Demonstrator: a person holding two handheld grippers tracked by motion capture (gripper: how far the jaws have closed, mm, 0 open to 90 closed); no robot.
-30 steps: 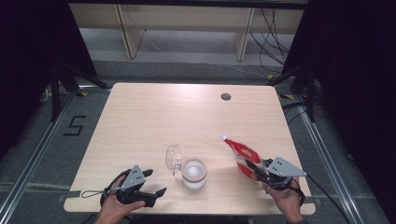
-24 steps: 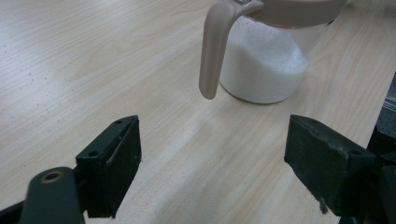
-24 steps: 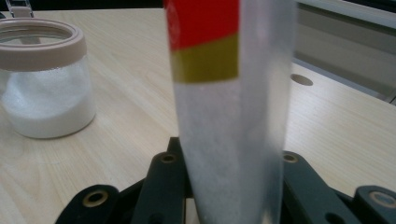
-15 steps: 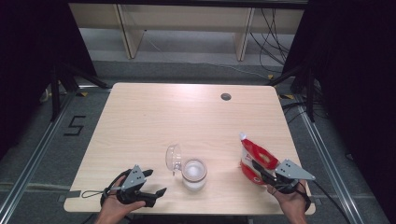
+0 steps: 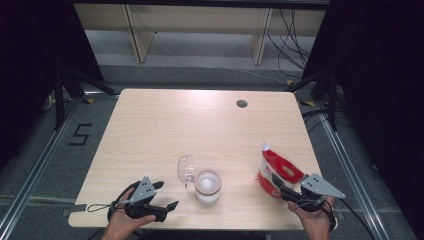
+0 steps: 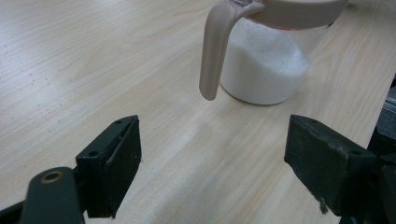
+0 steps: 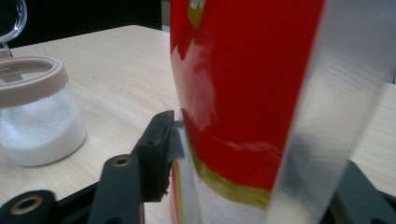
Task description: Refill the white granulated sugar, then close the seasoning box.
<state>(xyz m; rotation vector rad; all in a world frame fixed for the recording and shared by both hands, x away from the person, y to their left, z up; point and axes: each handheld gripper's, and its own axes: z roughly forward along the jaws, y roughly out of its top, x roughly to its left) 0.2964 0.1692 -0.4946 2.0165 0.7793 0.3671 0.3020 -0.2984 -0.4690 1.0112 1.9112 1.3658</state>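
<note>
One desk (image 5: pixel 165 125) carries one red pouch (image 5: pixel 278 171) standing near its right front corner and one lidded jar (image 5: pixel 207 186) of white powder at the front edge. The right gripper (image 5: pixel 278 183) has just been opening — pouch between its jaws, one pad touching. The left gripper (image 5: pixel 166 195) stands wide, empty — jar just ahead.

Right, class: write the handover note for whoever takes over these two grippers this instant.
Left gripper: open, empty, low over the table, aimed at the jar.
Right gripper: jaws have just been opening, with the red pouch between them, upright on the table.
Jar: holds white granules, flip lid open.
Done: pouch set down.
Left, probably: back off the pouch, shut the lid.
</note>
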